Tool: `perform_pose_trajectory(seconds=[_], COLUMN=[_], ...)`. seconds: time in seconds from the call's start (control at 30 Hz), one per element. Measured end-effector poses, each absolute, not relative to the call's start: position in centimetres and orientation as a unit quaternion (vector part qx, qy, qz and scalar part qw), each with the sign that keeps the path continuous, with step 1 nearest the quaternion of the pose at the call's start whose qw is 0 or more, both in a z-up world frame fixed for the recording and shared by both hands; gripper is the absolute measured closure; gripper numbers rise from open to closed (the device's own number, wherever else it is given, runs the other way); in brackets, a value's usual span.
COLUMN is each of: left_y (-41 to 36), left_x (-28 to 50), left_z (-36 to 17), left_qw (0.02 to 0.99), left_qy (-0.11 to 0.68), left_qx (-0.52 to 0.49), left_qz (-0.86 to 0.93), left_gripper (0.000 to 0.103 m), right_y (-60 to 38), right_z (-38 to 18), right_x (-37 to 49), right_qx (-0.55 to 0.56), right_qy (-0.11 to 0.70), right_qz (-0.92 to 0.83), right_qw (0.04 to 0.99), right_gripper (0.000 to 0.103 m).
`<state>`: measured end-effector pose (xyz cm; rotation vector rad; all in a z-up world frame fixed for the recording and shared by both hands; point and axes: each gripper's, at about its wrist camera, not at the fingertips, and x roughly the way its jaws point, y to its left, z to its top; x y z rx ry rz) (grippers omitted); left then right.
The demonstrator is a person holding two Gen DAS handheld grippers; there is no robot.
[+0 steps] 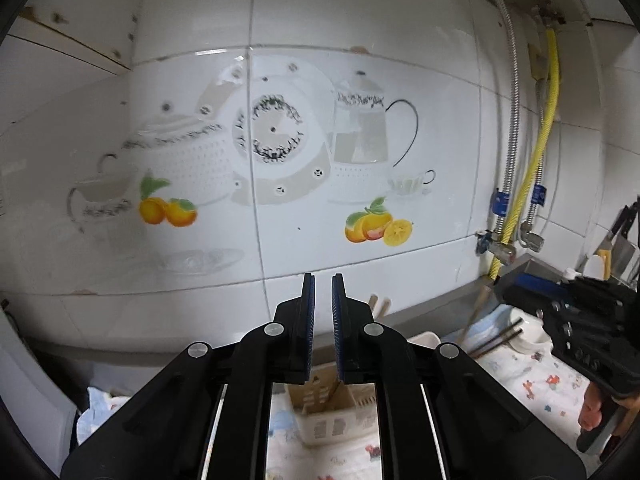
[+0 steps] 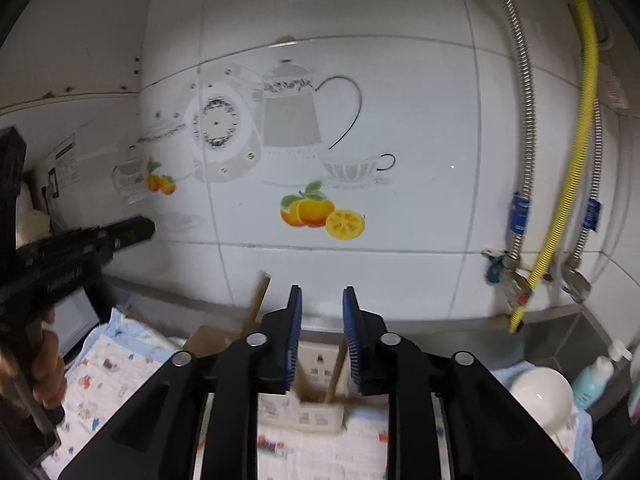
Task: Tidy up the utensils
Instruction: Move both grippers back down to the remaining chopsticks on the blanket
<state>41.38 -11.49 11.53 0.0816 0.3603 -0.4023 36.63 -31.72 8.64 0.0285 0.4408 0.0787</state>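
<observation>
- On the counter, over a printed cloth (image 1: 532, 384), a cream holder (image 2: 316, 364) with cut-out sides stands just below both grippers.
- Left gripper (image 1: 323, 280) is all but closed: only a thin slit shows between the blue pads, and nothing is in it.
- From the left wrist, the holder shows under that gripper between its black arms, with a dark stick leaning inside one compartment.
- Two pale stick tips (image 1: 380, 306) poke up just behind its right finger.
- Right gripper (image 2: 322, 292) is partly open and holds nothing.
- A wooden stick (image 2: 337, 368) stands in the holder and shows in the gap, close to the right pad and clear of the left one. Whether it touches the right pad I cannot tell.
- A wooden handle (image 2: 258, 304) rises on the left of that gripper, blurred, and leans toward the wall.
- A white bowl (image 2: 540, 396) sits on the cloth to the right of the holder; in the left wrist view, dark chopsticks (image 1: 500, 334) lie across a white dish there.
- A teal bottle (image 2: 592, 380) stands beside the bowl, near the steel sink edge.
- Each gripper shows at the edge of the other's view, with a hand (image 2: 46, 364) around its grip.
- Behind everything is the tiled wall (image 1: 440, 60) with a printed teapot and oranges, and a yellow hose (image 2: 588, 80) runs down it at right.
</observation>
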Motion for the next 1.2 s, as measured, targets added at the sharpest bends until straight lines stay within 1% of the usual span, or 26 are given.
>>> perform_pose_trajectory(seconds=[0.13,0.27,0.43,0.63,0.8,0.93,1.1,1.2], left_y=[-9.5,-7.2,-4.7,-2.2,-0.4,0.7,0.8,-0.4], left_x=[37.9,34.2,28.9,24.1,21.6,20.0,18.5,17.8], left_z=[11.5,10.1,6.1,0.2,-4.3,-7.5,-9.9,-10.8], left_qw=[0.962,0.957,0.950,0.931,0.918,0.908,0.895,0.887], left_qy=[0.188,0.211,0.244,0.304,0.345,0.374,0.398,0.406], left_qx=[0.035,0.025,0.038,0.029,0.004,-0.006,-0.016,-0.007], left_qz=[-0.196,-0.196,-0.190,-0.198,-0.194,-0.191,-0.201,-0.219], left_gripper=[0.094,0.094,0.094,0.094,0.094,0.094,0.094,0.094], right_y=[-30.0,-27.7,-23.4,-20.2,-18.0,-17.8,-17.7,-17.5], right_z=[6.7,2.8,-3.1,-9.0,-12.3,-13.3,-14.3,-14.6], right_x=[32.1,27.0,21.2,16.4,15.0,15.2,15.5,15.4], right_qx=[-0.004,-0.008,-0.046,-0.021,-0.006,0.020,0.022,0.009], right_qy=[0.246,0.291,0.344,0.392,0.412,0.418,0.427,0.422], right_qz=[0.046,0.057,0.071,0.087,0.082,0.065,0.048,0.039], right_qw=[0.968,0.955,0.935,0.916,0.907,0.906,0.903,0.906], right_gripper=[0.079,0.079,0.079,0.079,0.080,0.082,0.083,0.087])
